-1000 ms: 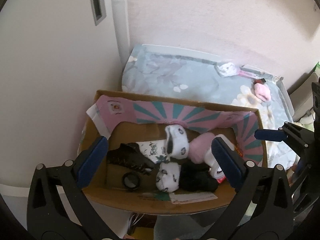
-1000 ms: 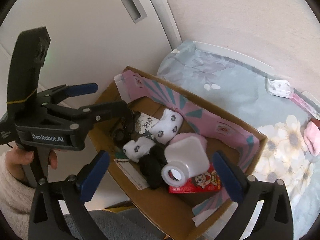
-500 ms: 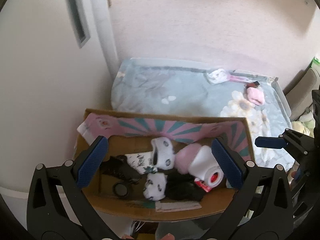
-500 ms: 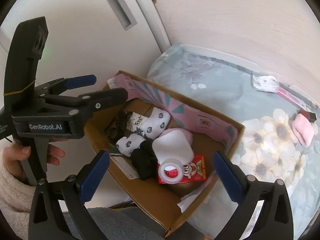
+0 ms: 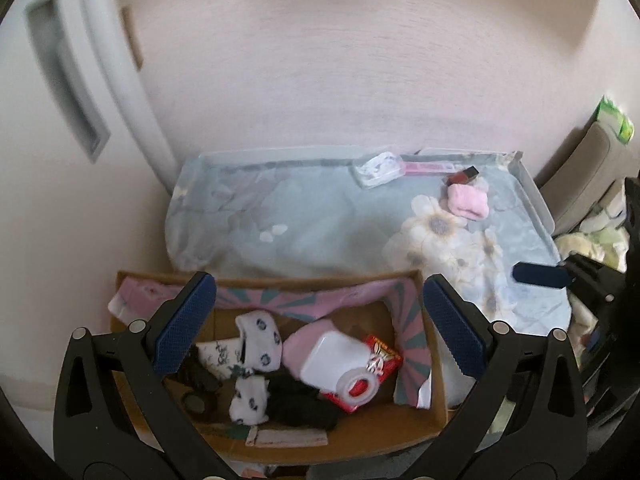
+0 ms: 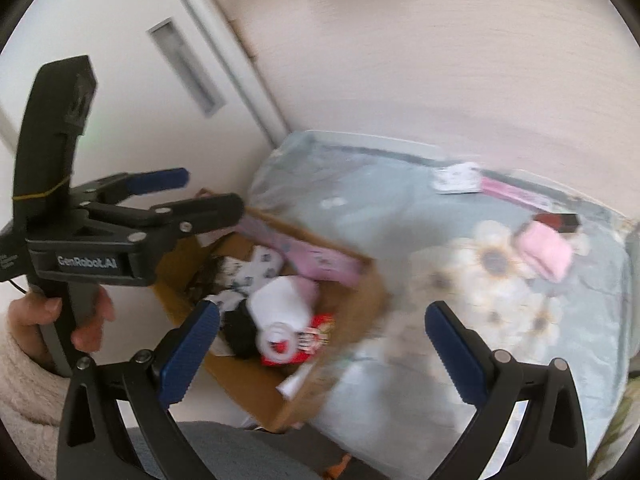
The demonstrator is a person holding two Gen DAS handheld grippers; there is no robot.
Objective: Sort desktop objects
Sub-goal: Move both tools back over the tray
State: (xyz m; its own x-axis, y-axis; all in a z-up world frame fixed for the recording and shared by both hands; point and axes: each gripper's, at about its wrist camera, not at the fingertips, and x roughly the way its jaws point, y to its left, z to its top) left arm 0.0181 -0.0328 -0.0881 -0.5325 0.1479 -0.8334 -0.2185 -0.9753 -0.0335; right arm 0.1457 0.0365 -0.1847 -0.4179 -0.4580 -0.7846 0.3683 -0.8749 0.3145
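A cardboard box (image 5: 340,446) with pink lining holds white dotted socks (image 5: 260,338), a white and pink bottle (image 5: 332,360), a red packet (image 5: 384,356) and black cloth. My left gripper (image 5: 320,328) hangs open above the box with nothing in it. On the floral cloth (image 5: 320,220) beyond lie a pink sock (image 5: 467,202), a clear packet (image 5: 378,168), a pink strip and a small dark red item (image 5: 464,176). My right gripper (image 6: 320,344) is open over the box's (image 6: 372,276) right edge. The pink sock (image 6: 544,254) lies far right of it.
A white door and a pale wall stand behind the cloth-covered table. A hand (image 6: 80,320) in a fuzzy sleeve holds the left gripper (image 6: 200,196) beside the box. Soft toys and a beige cushion (image 5: 592,176) crowd the right side. Grey fabric lies below the box.
Both grippers have drawn back from the box and turned right toward the cloth. The box now sits lower in both views. Both stay open.
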